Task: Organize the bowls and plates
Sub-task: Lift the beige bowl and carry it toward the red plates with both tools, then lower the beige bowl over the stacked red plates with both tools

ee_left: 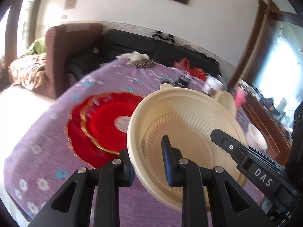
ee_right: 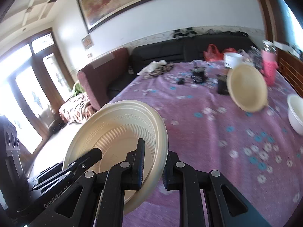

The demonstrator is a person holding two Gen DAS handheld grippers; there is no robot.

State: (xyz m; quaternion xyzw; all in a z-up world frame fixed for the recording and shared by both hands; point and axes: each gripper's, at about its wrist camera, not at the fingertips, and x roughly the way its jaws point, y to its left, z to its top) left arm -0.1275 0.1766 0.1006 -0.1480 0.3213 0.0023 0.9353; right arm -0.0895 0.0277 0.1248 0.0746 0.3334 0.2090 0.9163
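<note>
A cream ribbed plate hangs tilted above the table, gripped from both sides. My left gripper is shut on its near-left rim, one pad inside the plate and one outside. My right gripper is shut on the opposite rim of the same plate. One right gripper finger shows over the plate in the left wrist view. Two red gold-edged plates lie overlapped on the cloth, left of the cream plate. A cream bowl sits tilted further back, and a white bowl stands at the right.
The table has a purple flowered cloth. Its far end carries a red bag, a white cup, a pink cup and small dark items. A dark sofa and a maroon armchair stand beyond; wooden furniture lines the right edge.
</note>
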